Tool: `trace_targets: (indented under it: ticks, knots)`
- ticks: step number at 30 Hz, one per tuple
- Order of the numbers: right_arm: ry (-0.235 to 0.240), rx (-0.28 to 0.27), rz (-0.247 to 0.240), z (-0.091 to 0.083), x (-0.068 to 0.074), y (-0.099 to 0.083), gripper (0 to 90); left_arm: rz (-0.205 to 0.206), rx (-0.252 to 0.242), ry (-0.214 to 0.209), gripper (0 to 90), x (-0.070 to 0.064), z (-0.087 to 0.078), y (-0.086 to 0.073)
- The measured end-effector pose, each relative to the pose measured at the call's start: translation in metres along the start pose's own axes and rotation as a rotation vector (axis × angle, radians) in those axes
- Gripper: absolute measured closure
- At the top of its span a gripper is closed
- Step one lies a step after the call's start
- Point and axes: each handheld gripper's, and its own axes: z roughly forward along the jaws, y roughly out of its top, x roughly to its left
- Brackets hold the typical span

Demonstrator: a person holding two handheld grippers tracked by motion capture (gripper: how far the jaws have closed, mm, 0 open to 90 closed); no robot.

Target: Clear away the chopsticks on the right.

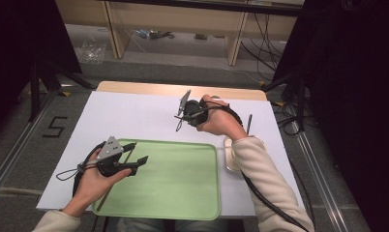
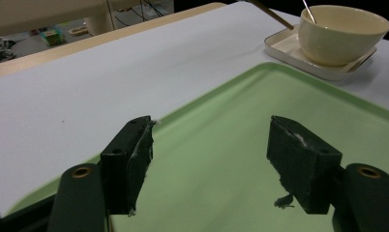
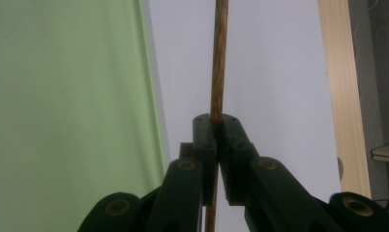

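My right gripper (image 3: 215, 121) is shut on a thin brown wooden stick (image 3: 219, 58), which runs up between the jaws over the white table sheet (image 3: 270, 72). In the high view this gripper (image 1: 182, 117) is held above the sheet just beyond the far edge of the green tray (image 1: 183, 179). My left gripper (image 1: 137, 153) hovers over the tray's near left part. Its jaws stand wide open (image 2: 209, 164) with nothing between them, above the bare tray (image 2: 241, 111).
A cream bowl (image 2: 345, 34) with a spoon (image 2: 308, 12) in it stands on a white square dish (image 2: 323, 67) right of the tray. A dark stick (image 1: 249, 124) lies on the sheet near it. Wooden table edge (image 1: 183, 89) at the far side.
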Motion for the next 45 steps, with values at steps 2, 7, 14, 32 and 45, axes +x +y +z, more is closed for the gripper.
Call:
trace_targets:
  ticks: [2,7,14,32,45]
  knots:
    - [0.006,-0.009,-0.016,0.000,0.001,0.004,87.1,-0.017,-0.010,-0.008,33.4,-0.003,0.005,0.001]
    - [0.015,-0.035,-0.020,-0.006,0.006,0.022,87.1,-0.053,-0.052,-0.047,33.8,-0.009,0.023,0.006]
    - [0.023,-0.073,0.005,-0.017,0.007,0.035,87.1,-0.053,-0.101,-0.042,35.5,-0.019,0.056,0.018]
    - [0.024,-0.100,0.043,-0.031,0.006,0.044,87.1,-0.053,-0.186,-0.096,40.5,-0.039,0.126,0.045]
    - [0.038,-0.137,0.054,-0.033,0.007,0.049,87.1,-0.025,-0.215,-0.068,52.9,-0.042,0.135,0.054]
